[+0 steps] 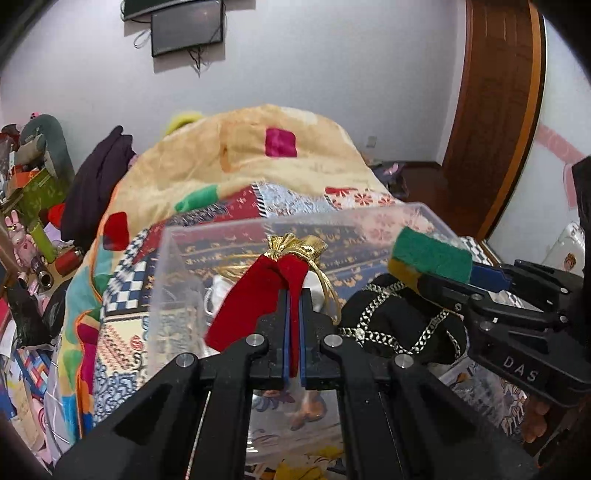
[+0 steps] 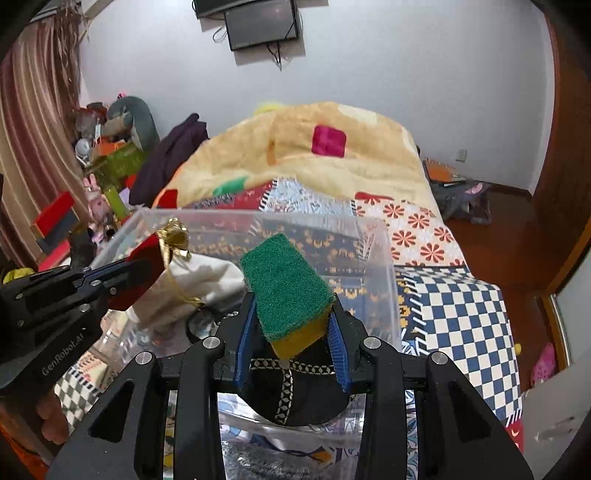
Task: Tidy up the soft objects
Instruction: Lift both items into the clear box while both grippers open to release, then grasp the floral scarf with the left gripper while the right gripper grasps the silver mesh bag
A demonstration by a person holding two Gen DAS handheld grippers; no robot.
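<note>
Bedroom walls are pale, with a dark screen (image 2: 262,27) hung high up, and a big bed (image 2: 461,306) fills the middle under a yellow blanket (image 1: 258,158) and a patchwork quilt. On the far left is a messy pile of toys and boxes (image 1: 33,192).

A clear plastic box (image 1: 173,280) sits on the bed, close to both grippers. Inside it lie a white cloth (image 2: 207,280) and a black hat with a silver chain pattern (image 1: 399,325).

Over the left part of the box, the left gripper (image 1: 294,295) is pinched tight on a red pouch (image 1: 258,295). The pouch is soft red cloth with a shiny gold bow and gold string at its top. It hangs limp from the jaws, above the box.

To the right, the right gripper (image 2: 291,325) squeezes a sponge (image 2: 286,291) between its blue pads (image 2: 245,332). The sponge is green and scratchy on top and yellow below. It sits tilted, sticking up out of the jaws, just over the black hat.

It looks like the step now is dropping soft things into the box. Both are already held over it. Next, I think each gripper should go a little lower and then let go, so the pouch and sponge land inside and do not bounce over the wall.
</note>
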